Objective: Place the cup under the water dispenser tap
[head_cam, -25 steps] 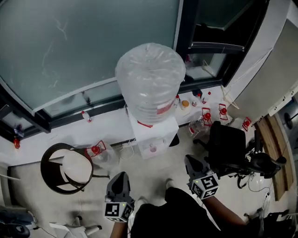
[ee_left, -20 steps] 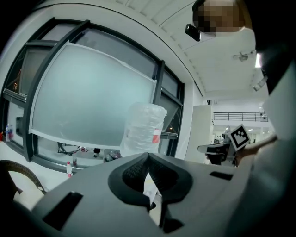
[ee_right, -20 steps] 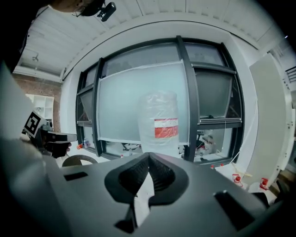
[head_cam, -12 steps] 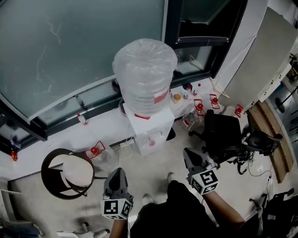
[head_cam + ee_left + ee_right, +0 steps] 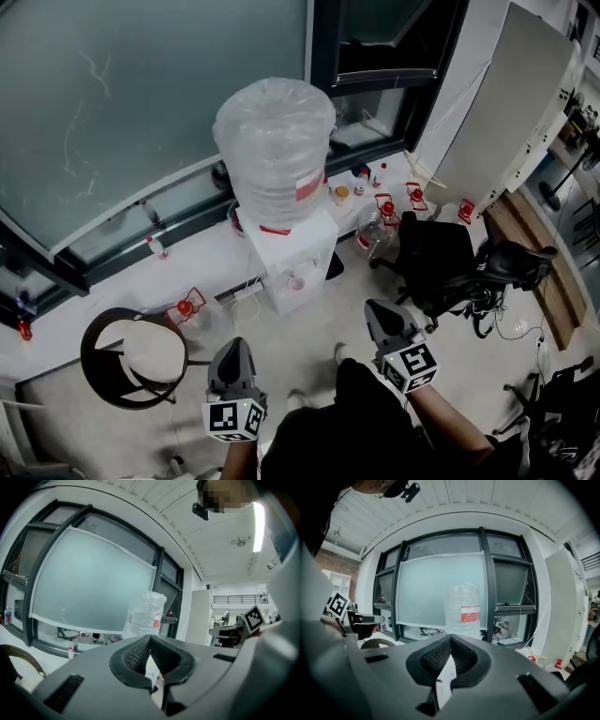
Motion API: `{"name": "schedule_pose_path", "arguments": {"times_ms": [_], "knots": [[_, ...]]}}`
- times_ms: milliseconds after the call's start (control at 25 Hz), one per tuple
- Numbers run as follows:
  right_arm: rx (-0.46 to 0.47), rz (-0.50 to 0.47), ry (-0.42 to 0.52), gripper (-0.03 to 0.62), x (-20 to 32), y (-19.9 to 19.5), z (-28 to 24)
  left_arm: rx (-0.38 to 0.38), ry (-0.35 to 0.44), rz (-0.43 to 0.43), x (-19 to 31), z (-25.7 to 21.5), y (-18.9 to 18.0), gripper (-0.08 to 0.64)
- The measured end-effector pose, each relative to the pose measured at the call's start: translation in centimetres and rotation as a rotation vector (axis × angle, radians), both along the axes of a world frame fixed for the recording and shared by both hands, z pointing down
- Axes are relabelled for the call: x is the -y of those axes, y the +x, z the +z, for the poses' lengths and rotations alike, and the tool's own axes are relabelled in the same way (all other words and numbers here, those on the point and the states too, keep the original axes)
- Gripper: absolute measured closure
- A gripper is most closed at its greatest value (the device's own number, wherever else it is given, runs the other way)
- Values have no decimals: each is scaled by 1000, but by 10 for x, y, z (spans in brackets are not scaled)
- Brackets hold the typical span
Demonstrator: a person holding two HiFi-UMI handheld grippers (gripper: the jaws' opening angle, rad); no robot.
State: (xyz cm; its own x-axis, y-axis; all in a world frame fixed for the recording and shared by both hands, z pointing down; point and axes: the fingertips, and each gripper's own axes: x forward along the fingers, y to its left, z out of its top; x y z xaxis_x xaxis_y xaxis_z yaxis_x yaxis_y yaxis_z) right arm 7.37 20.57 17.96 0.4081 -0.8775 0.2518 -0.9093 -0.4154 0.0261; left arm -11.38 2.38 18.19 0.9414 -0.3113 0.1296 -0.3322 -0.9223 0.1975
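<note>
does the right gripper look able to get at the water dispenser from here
Probably yes, after moving closer: only bare floor lies between the right gripper and the water dispenser; the office chair stands off to the side.

Head view looks steeply down; both gripper views face the water dispenser level
</note>
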Motion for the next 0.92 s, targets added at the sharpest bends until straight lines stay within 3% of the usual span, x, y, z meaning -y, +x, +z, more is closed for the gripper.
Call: {"name": "schedule_pose_path", "arguments": {"times_ms": [320,920], "knots": [[82,55,47,594,-20,-7,5,-3,12,11,-16,1,-13,551],[67,29,22,594,-20,-36,13,-3,17,-26,-16,1,-50,551]]}}
